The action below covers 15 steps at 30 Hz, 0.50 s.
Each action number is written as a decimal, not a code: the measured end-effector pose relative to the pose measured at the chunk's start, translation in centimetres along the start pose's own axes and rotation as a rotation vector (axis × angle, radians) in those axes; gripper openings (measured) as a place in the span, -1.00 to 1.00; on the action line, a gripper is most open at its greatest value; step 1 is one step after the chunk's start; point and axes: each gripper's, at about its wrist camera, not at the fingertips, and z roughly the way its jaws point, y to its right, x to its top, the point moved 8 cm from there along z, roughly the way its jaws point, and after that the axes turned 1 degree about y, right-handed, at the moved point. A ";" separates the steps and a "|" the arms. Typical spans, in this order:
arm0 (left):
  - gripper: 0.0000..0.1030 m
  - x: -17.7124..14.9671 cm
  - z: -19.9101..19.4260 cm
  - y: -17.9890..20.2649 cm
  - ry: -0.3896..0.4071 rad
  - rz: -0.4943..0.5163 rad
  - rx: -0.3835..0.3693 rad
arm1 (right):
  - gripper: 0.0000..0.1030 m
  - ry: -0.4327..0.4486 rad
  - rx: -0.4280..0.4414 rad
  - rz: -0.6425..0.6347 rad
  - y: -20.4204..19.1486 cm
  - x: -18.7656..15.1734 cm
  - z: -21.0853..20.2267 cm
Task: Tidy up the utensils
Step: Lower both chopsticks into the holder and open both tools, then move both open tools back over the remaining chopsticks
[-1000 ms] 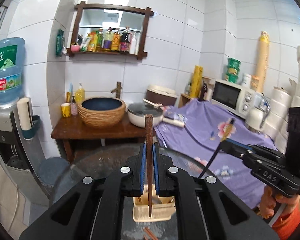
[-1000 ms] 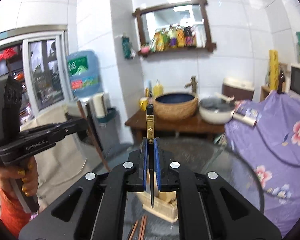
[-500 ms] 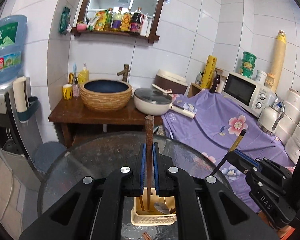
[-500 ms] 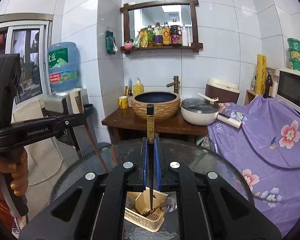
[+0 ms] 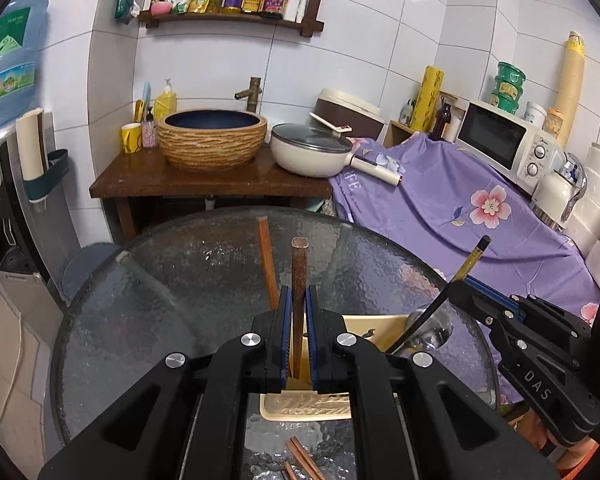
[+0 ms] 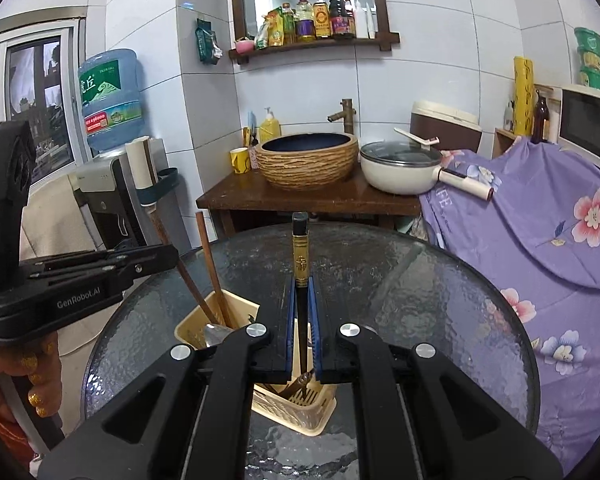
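My left gripper point(image 5: 299, 300) is shut on a brown wooden chopstick point(image 5: 299, 268), held upright with its lower end inside the beige utensil basket point(image 5: 374, 330). My right gripper point(image 6: 301, 292) is shut on a black chopstick with a gold band point(image 6: 301, 256), its tip down in the same basket point(image 6: 300, 410). Another brown chopstick point(image 5: 267, 264) stands in the basket, leaning. A metal spoon point(image 5: 430, 330) lies in the basket. Each gripper shows in the other's view, the left one point(image 6: 156, 258) and the right one point(image 5: 466, 294).
The basket stands on a round glass table point(image 5: 172, 300). Loose brown chopsticks point(image 5: 302, 456) lie on the glass near me. Behind are a wooden stand with a woven basin point(image 5: 212, 140) and a white pot point(image 5: 310, 152), a purple flowered cloth point(image 5: 460, 208) and a water dispenser point(image 6: 112, 176).
Both grippers have come down and forward over the table. The two held chopsticks have gone lower, into the basket.
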 end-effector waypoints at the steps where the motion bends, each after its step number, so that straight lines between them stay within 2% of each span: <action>1: -0.86 -0.2 0.1 -0.1 -0.004 -0.003 -0.001 | -0.86 0.005 -0.004 0.003 0.2 -0.1 0.0; 9: -0.85 -0.9 0.3 -0.1 -0.013 -0.002 -0.008 | -0.85 0.012 0.004 0.028 0.9 -0.1 -0.1; 11: -0.65 -0.9 0.3 0.0 -0.013 -0.003 -0.005 | -0.83 0.017 0.002 0.026 1.0 -0.2 -0.2; 12: -0.56 -0.9 0.2 -0.1 -0.008 -0.009 -0.004 | -0.74 0.021 0.001 0.024 1.1 -0.2 -0.4; 14: -0.13 -1.0 -0.2 -0.3 0.001 -0.031 -0.014 | -0.29 0.033 0.002 0.022 1.1 -0.3 -0.8; 15: -0.09 -1.2 -0.4 -0.3 0.005 -0.038 -0.019 | 0.02 0.054 0.000 0.023 1.2 -0.3 -1.3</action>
